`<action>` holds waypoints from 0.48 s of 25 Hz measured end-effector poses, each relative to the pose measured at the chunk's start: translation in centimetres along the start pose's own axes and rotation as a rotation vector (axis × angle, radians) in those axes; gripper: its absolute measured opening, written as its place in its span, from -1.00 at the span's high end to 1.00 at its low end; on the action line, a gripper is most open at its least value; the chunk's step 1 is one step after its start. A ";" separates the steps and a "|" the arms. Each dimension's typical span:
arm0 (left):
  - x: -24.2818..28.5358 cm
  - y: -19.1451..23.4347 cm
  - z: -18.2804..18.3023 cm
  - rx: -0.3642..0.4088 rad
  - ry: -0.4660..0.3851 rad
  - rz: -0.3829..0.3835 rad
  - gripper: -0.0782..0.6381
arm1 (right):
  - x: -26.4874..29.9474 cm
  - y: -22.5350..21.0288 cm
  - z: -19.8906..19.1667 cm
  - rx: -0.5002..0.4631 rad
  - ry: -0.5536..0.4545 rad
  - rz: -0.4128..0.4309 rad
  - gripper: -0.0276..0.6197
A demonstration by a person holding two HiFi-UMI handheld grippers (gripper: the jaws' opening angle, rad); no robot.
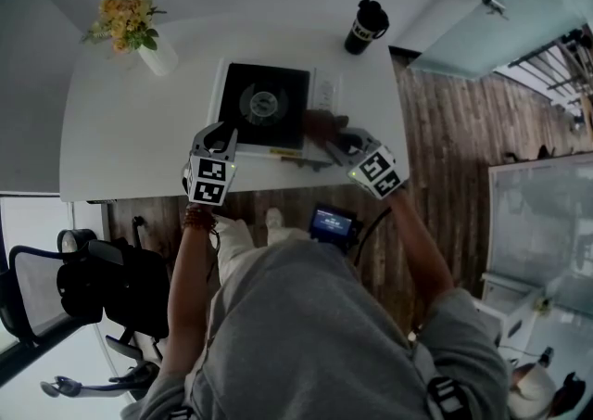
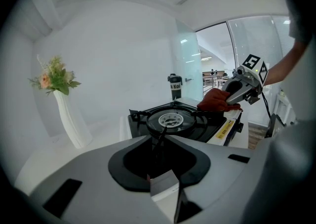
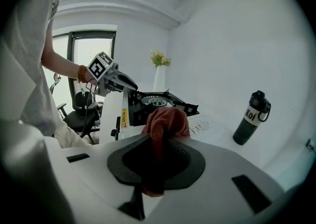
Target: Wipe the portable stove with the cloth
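A black-topped portable stove (image 1: 264, 105) with a white body sits on the white table (image 1: 120, 131), near its front edge. My right gripper (image 1: 343, 145) is shut on a bunched red cloth (image 1: 320, 123) and presses it on the stove's right front part. That cloth (image 3: 165, 121) fills the right gripper (image 3: 163, 141), with the stove (image 3: 158, 102) just beyond. My left gripper (image 1: 220, 138) sits at the stove's left front corner. In its own view the left gripper (image 2: 159, 141) shows a narrow gap before the stove (image 2: 173, 119); whether it pinches the rim is unclear. The cloth (image 2: 215, 100) shows at right.
A white vase of flowers (image 1: 139, 33) stands at the table's back left. A dark drinking bottle (image 1: 367, 27) stands at the back right corner. A black office chair (image 1: 83, 288) is on the floor at left. Wooden floor runs along the table's right side.
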State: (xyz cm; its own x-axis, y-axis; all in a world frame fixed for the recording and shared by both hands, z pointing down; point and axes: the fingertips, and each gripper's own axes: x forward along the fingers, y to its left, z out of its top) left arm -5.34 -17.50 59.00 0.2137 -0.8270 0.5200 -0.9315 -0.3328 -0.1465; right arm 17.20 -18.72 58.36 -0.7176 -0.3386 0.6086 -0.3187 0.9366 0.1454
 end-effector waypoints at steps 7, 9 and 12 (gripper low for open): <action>0.0 0.1 0.0 0.004 -0.002 0.007 0.50 | -0.3 1.1 -0.1 -0.031 0.005 -0.014 0.73; 0.0 0.2 0.1 0.011 -0.010 0.010 0.50 | -0.5 1.4 -0.1 -0.025 -0.004 -0.015 0.73; 0.0 0.0 0.0 0.005 -0.002 0.013 0.50 | -0.8 1.7 -0.3 -0.039 -0.006 -0.012 0.73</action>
State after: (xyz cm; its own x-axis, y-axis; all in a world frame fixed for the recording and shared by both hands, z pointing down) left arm -5.29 -17.48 58.97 0.2025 -0.8322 0.5162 -0.9326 -0.3246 -0.1576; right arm 17.41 -16.82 58.34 -0.7175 -0.3503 0.6020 -0.3031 0.9352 0.1830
